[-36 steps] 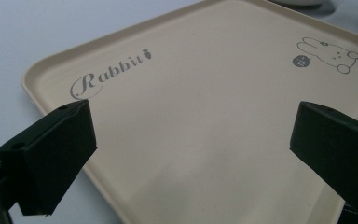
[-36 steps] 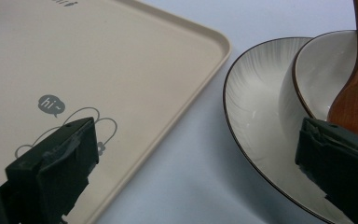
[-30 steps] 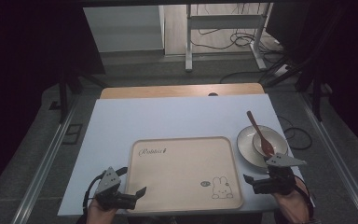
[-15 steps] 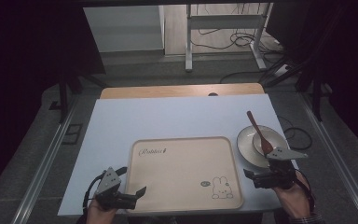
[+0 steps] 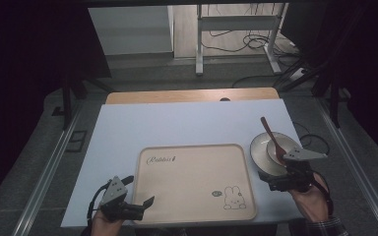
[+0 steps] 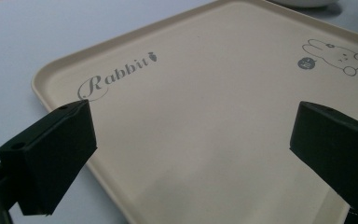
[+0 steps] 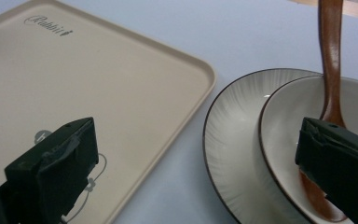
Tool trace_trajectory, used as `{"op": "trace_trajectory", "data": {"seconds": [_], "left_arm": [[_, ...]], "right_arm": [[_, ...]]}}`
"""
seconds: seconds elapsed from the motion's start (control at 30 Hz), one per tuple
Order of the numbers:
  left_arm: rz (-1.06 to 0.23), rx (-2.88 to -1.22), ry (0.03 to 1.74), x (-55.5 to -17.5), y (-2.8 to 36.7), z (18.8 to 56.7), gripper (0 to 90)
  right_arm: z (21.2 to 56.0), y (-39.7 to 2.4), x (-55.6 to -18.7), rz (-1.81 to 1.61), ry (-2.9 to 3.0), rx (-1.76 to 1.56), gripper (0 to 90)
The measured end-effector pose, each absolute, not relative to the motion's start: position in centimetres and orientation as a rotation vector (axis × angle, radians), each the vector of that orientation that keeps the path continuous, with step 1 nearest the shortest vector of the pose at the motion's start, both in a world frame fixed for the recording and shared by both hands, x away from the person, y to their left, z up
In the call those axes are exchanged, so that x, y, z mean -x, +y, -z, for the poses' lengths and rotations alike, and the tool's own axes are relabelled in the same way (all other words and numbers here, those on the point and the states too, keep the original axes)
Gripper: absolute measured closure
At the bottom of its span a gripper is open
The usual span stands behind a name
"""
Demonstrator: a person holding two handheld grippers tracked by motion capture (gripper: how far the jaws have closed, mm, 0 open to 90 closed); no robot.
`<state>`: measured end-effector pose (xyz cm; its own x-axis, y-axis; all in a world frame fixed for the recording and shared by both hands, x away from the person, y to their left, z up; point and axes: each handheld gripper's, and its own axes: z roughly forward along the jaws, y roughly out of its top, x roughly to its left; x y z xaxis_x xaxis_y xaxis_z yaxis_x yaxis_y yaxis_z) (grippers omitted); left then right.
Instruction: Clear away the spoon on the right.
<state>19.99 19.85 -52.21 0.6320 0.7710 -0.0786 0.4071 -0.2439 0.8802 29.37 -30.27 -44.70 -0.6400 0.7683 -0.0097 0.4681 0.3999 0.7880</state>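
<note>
Right gripper (image 5: 275, 181) has moved up and in toward the plate (image 5: 262, 153) since a second ago; left gripper (image 5: 137, 208) hasn't budged, hanging spread over the near-left corner of the tray (image 5: 192, 157).

Right gripper's jaws are standing wide apart, holding nothing, hovering at the plate's near edge. Plate is sitting on the bench (image 5: 177, 123) just right of the tray, with a bowl (image 7: 289, 121) stacked in it and a brown spoon (image 5: 271, 137) lying in the bowl, handle pointing far-left.

Risks:
- clipping the spoon bowl-end, tipping it out onto the bench
- grabbing only the bowl rim, stack sliding on the plate
- shoving the plate against the tray edge

Hard to see: right jaw is covering the spoon tip; the plate's near edge is cut off in the right gripper view; can't tell whether the plate is touching the tray.
</note>
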Motion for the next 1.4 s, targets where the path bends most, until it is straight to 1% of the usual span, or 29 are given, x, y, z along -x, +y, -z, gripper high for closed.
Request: {"op": "trace_trajectory", "data": {"seconds": [0.9,1.4], "left_arm": [[-0.469,-1.877,0.937,-20.0,19.8,52.2,0.0],[-0.466,-1.880,0.936,-20.0,19.8,52.2,0.0]], "right_arm": [[43.3,-30.7,-33.2,-1.056,2.279,-1.075,0.0],[42.6,-30.4,-36.0,-0.988,2.289,-1.106,0.0]]}}
